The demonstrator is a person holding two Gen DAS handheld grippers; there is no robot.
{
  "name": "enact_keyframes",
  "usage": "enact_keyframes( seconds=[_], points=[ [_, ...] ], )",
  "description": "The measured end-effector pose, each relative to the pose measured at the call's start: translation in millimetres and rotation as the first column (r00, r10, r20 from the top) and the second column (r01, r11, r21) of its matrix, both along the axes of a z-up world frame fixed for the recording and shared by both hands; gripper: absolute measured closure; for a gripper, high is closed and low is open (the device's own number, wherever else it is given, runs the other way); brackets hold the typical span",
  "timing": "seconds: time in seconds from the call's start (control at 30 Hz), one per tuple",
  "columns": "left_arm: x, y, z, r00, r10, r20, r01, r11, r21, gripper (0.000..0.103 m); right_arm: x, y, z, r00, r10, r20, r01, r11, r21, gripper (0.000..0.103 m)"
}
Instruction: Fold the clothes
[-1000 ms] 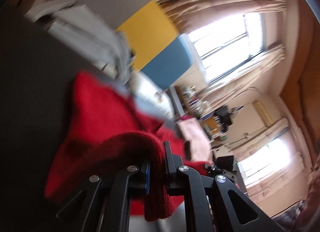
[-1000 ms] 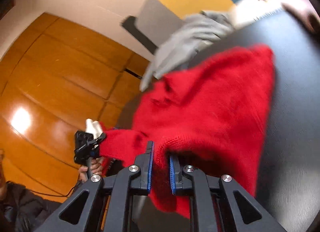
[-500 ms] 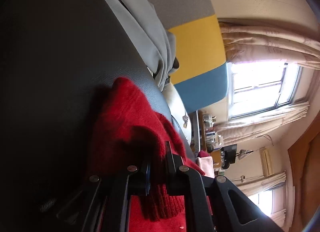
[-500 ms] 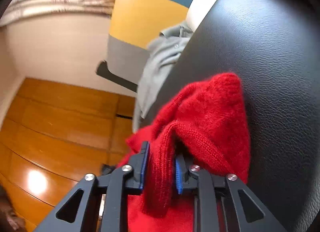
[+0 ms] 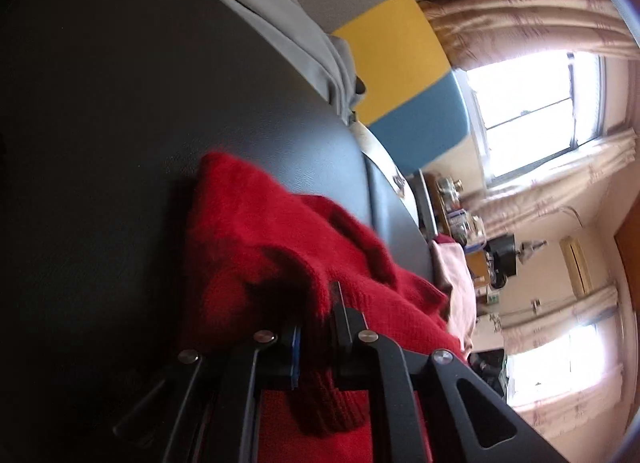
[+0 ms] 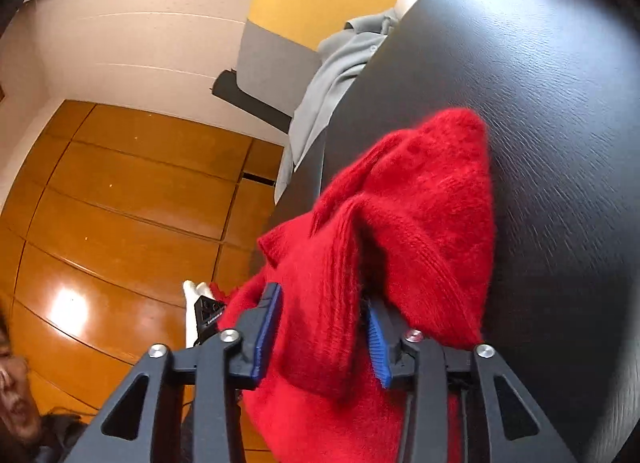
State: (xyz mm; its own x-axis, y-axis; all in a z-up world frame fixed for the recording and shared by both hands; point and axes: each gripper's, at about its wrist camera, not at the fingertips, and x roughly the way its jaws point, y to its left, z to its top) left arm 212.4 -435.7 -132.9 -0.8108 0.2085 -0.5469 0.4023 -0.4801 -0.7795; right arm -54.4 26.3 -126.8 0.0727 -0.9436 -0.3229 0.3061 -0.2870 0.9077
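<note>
The red sweater (image 6: pixel 420 199) lies bunched on the black tabletop (image 6: pixel 552 111), its near edge doubled over and gathered at both tongs. The left tongs (image 5: pixel 316 327) are nearly shut, pinching a ribbed hem that hangs below them. The right tongs (image 6: pixel 320 327) stand partly open with a thick roll of knit between the blue pads (image 6: pixel 264 327); whether they grip it or have let go, I cannot tell. A fold looks under way but not flattened; smoothing and further folds seem left. The knit is fuzzy, soft and thick; the tabletop is grained, leather-like. A grey garment (image 6: pixel 336 75) drapes beyond the sweater.
</note>
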Motion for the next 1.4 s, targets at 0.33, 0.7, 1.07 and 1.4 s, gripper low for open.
enact_keyframes(
  seconds=[0.33, 0.7, 1.07, 1.4],
  points=[
    [19, 25, 40, 0.999, -0.040, -0.025, 0.037, 0.995, -0.090, 0.074, 27, -26, 35, 0.984, 0.104, -0.143, -0.092, 0.992, 0.086, 0.031],
    [-16, 39, 39, 0.977, -0.174, 0.120, 0.189, 0.974, -0.124, 0.087, 39, -45, 45, 0.956, 0.142, -0.257, -0.069, 0.959, 0.276, 0.089],
    [-27, 4, 80, 0.992, -0.079, -0.094, 0.064, 0.986, -0.154, 0.094, -20, -34, 63, 0.990, -0.067, -0.121, 0.056, 0.994, -0.094, 0.087],
    [-32, -15, 44, 0.996, 0.081, 0.045, -0.071, 0.979, -0.193, 0.084, -23, -29, 58, 0.952, -0.109, -0.286, 0.141, 0.986, 0.092, 0.069]
  ],
)
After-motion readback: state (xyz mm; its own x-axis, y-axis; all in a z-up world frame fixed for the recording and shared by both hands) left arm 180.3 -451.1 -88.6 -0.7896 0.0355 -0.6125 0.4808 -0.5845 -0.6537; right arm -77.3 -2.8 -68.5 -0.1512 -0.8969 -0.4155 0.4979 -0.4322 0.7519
